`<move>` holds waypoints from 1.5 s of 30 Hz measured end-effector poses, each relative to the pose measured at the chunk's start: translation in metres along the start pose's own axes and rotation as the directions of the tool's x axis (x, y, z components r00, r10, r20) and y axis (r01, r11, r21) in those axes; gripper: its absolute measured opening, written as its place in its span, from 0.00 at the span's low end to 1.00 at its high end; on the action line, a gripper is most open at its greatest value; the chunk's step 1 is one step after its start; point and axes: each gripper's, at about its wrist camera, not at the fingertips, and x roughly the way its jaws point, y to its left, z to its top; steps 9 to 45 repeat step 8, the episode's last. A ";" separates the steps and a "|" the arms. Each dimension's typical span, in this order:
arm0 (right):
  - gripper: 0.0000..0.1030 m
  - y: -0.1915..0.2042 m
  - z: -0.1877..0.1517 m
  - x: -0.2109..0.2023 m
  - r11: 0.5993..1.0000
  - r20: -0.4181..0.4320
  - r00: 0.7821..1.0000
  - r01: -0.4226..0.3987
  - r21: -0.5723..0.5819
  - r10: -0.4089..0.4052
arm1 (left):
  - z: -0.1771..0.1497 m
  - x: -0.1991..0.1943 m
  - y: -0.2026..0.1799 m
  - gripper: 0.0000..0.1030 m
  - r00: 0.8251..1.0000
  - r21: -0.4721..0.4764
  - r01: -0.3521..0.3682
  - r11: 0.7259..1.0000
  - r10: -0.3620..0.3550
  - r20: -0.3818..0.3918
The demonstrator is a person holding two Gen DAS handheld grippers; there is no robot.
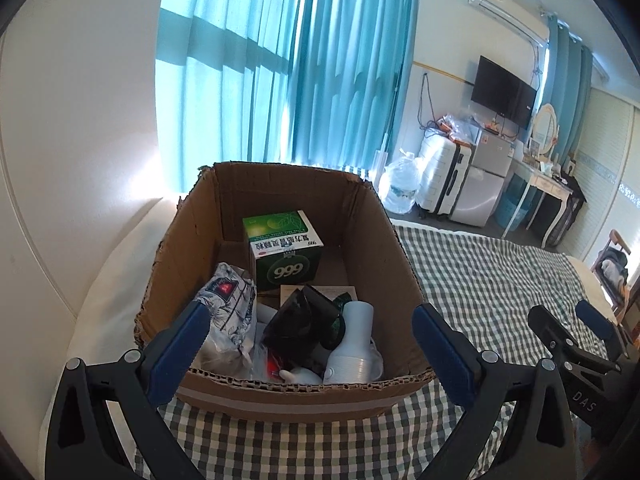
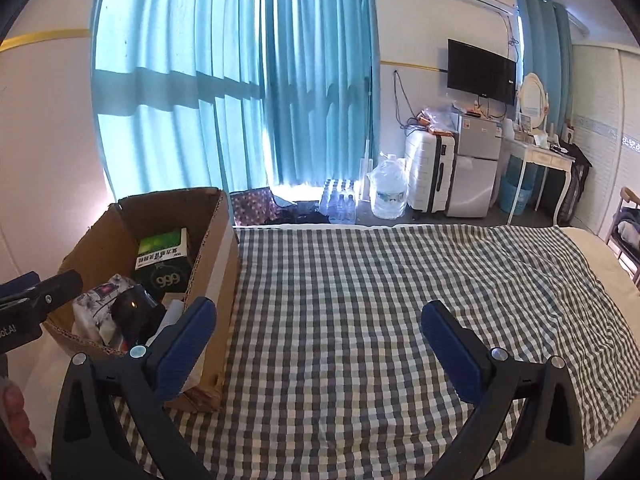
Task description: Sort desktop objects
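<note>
**Both jaws wide over the checked bed**

The left gripper [image 1: 312, 344] gapes, empty, straddling a corrugated cardboard box [image 1: 192, 240] at centre frame. Inside: a green medicine carton [image 1: 286, 254], stacked white plastic cups [image 1: 354, 344], crinkled packets. The right gripper [image 2: 320, 344] gapes, empty, over gingham bedsheet [image 2: 380, 280].

My left claw [image 1: 312, 344] is a black plastic frame with two arms, each ending in a dark blue rectangular pad [image 1: 182, 346]. Round silver screws [image 1: 132, 356] sit at the joints, and triangular cut-outs open the lower part of each arm. My right claw [image 2: 318, 344] is built the same: black arms, blue pads, silver screws [image 2: 499, 353]. From the left camera I read white letters "DAS" [image 1: 584, 399] on the right claw's black body. From the right camera, part of a hand [image 2: 18, 416] shows at the lower left edge.
</note>
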 end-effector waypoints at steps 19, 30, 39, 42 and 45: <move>1.00 -0.001 -0.004 0.003 0.999 -0.012 0.999 0.032 -0.015 -0.032 | -0.004 -0.001 -0.002 1.00 0.996 0.019 -0.081 0.997 0.080 0.030; 1.00 -0.001 -0.004 0.003 0.999 -0.012 0.999 0.032 -0.015 -0.032 | -0.004 -0.001 -0.002 1.00 0.996 0.019 -0.081 0.997 0.080 0.030; 1.00 -0.001 -0.004 0.003 0.999 -0.012 0.999 0.032 -0.015 -0.032 | -0.004 -0.001 -0.002 1.00 0.996 0.019 -0.081 0.997 0.080 0.030; 1.00 -0.001 -0.004 0.003 0.999 -0.012 0.999 0.032 -0.015 -0.032 | -0.004 -0.001 -0.002 1.00 0.996 0.019 -0.081 0.997 0.080 0.030; 1.00 -0.001 -0.004 0.003 0.999 -0.012 0.999 0.032 -0.015 -0.032 | -0.004 -0.001 -0.002 1.00 0.996 0.019 -0.081 0.997 0.080 0.030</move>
